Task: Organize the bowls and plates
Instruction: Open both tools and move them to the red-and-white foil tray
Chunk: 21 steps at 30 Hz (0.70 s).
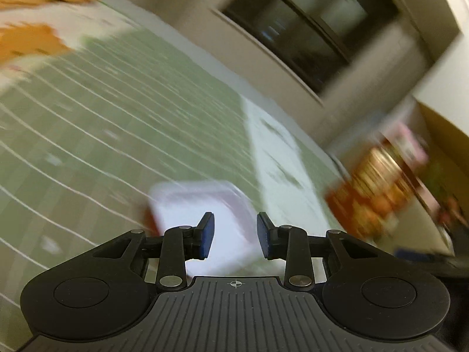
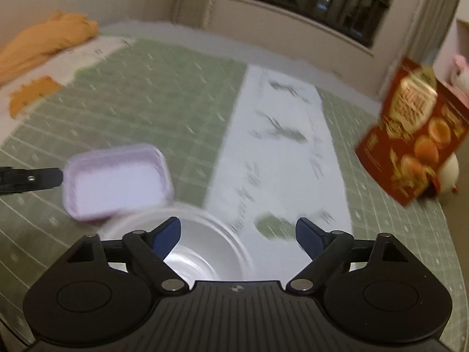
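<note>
Right claw [image 2: 237,233] is spread wide and empty, poised above a clear bowl [image 2: 187,252] on the green table [image 2: 152,94]. Left claw [image 1: 235,234] is partly open with nothing between its pads, the lilac tray [image 1: 202,214] just ahead, touching the bowl's rim.

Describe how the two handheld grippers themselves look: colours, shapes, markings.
Both the left gripper and the right gripper look alike: a matte black ribbed body, a round black disc housing on each side, black linkage arms with silver pivot pins, and jaws faced with dark blue pads. A small white crosshair mark sits on the body's front edge. No cables or sleeves show.
</note>
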Motion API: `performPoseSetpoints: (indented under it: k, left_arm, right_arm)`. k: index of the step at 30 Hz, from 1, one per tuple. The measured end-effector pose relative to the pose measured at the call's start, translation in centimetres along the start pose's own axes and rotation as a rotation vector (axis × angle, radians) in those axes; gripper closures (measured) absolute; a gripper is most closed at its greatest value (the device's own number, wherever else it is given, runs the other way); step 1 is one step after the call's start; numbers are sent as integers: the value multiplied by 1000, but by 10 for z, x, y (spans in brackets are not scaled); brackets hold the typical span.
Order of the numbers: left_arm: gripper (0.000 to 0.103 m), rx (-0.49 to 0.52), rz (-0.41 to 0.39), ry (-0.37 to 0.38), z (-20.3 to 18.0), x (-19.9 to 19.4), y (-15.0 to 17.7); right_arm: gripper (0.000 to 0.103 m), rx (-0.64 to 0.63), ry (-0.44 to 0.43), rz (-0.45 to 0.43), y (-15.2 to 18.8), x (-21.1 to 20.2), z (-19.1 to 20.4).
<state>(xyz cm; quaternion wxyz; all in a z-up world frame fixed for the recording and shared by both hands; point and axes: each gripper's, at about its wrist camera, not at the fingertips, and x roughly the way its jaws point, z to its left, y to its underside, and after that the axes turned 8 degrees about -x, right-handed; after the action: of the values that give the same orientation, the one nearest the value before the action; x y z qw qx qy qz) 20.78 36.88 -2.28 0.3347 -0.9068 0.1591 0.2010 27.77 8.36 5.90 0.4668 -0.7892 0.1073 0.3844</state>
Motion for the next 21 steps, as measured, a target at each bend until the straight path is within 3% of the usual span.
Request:
performPoseSetpoints:
  k: [2, 4, 7, 10, 15, 21]
  left_arm:
    - [68, -30, -62, -43, 15, 5, -10]
    - [68, -79, -74, -49, 33, 19, -18]
    - [68, -162, -92, -2, 55, 40, -27]
    - [68, -187, -89, 39, 63, 58, -36]
    - [68, -56, -2, 3, 55, 83, -48]
    - [68, -155, 176, 104, 78, 104, -37]
  right_arm:
    - [16, 44, -118, 39, -16, 9, 12]
    - [16, 103, -235, 115, -30, 28, 29]
    - [16, 157, -283, 218, -46, 60, 48]
    - [16, 154, -228, 236, -63, 82, 60]
    - [16, 209, -98, 318, -88, 131, 61]
    - [16, 369, 0, 370, -104, 188, 51]
